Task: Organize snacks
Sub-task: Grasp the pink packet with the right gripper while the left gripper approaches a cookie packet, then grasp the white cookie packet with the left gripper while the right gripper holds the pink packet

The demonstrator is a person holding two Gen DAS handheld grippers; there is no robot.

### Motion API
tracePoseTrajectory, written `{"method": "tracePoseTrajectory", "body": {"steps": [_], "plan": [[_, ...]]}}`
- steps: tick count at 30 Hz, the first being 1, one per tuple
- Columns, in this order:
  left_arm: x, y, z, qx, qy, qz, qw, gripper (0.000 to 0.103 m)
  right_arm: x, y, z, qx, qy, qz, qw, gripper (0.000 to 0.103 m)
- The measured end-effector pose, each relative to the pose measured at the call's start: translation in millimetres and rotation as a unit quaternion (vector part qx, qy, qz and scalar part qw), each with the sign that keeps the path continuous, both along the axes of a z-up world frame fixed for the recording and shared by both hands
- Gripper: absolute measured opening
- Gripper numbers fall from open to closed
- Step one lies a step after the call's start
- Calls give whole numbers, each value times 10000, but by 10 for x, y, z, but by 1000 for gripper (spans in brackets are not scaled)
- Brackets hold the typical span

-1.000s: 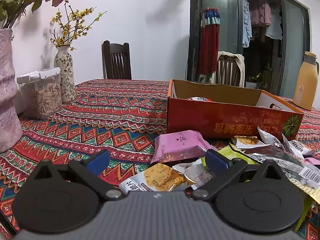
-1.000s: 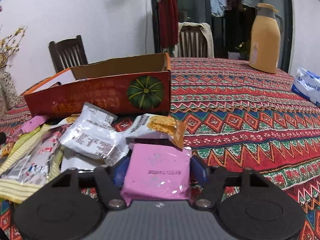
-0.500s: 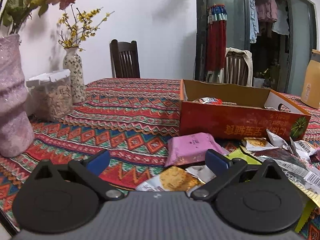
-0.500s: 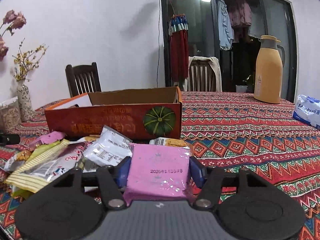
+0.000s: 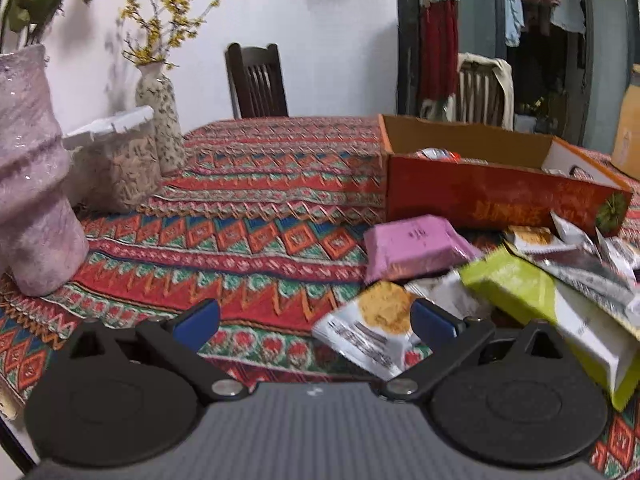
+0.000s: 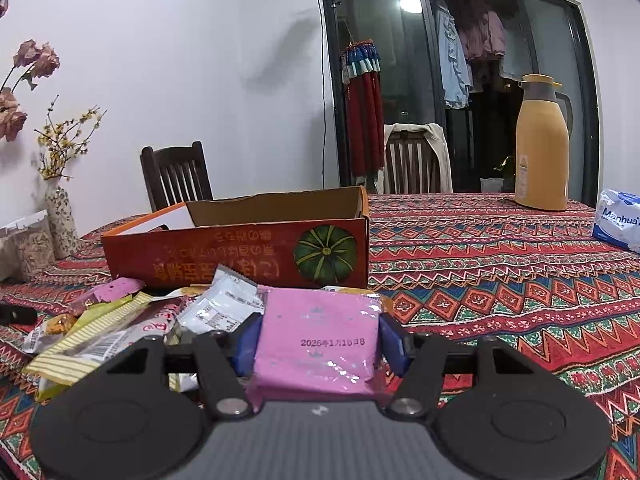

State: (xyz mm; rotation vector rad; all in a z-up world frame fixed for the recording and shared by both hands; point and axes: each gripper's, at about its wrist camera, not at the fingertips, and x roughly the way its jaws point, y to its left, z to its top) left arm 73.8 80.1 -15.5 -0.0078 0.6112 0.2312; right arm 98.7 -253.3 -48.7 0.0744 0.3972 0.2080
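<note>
Pink snack packet (image 6: 316,336), right wrist view: printed date "2026", then a character, then "1", remaining digits unclear.
White pack (image 6: 618,220) at right edge of the table (image 6: 500,248): "Manhua".
Orange box (image 6: 240,256): upside-down gold characters, not legible.

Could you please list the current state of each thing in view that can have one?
Right tool: shut on a pink snack packet.
Left tool: open, holding nothing.
Orange box: open-topped, a few snacks inside.
Loose snack packets: piled on the tablecloth before the box.
Seed jar: lidded.
Yellow flask: upright, capped.
</note>
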Motion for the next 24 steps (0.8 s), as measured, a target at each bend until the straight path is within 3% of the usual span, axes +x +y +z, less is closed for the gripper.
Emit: {"method": "tracePoseTrajectory", "body": {"steps": [9,12,16,24], "plan": [[302,-145,-203,16,491,-474,9977,102,-5,-6,-5,16,8,20,10000,61],[355,-122,-225,-139,494,-531,9973,88,-4,-1,-6,24,13,34,10000,61],[354,-118,-215,-268,440,-762,9958,59,-3,-5,-8,34,12,51,10000,61],[188,-183,-155,-274,225,-839,9958,50,-8,-12,-8,44,-8,61,10000,61]]}}
